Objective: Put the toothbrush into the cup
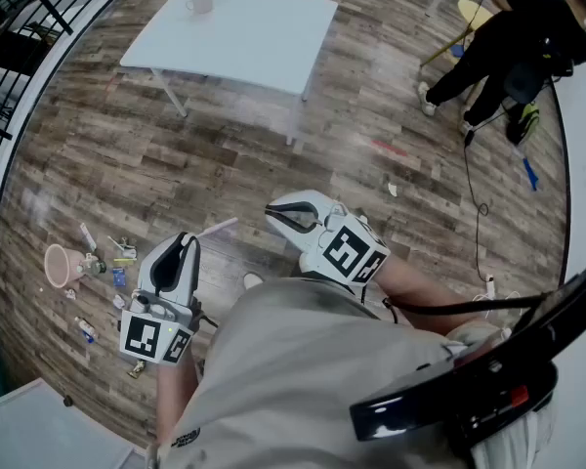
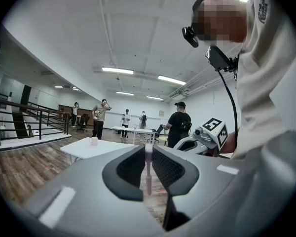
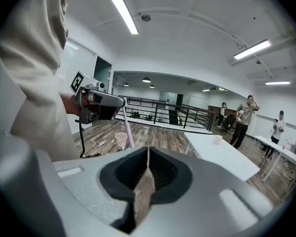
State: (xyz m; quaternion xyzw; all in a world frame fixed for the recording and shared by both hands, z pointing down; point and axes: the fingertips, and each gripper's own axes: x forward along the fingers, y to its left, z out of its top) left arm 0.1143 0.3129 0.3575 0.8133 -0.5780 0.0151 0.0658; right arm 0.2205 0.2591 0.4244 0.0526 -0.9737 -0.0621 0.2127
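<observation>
Left gripper (image 1: 187, 241) clamping a toothbrush (image 1: 220, 227), right gripper (image 1: 273, 211) pressing its jaws together empty, cup (image 1: 199, 4) sitting on table (image 1: 264, 47).

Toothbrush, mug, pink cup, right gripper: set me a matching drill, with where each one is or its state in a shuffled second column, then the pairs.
Things:
1. toothbrush
2. mug
3. pink cup
4. right gripper

Place or state:
A. on the floor, at the head view's left
B. jaws together, nothing between them
C. on the white table
D. clamped in the left gripper

Pairs: 1-D, 2-C, 3-A, 4-B
</observation>
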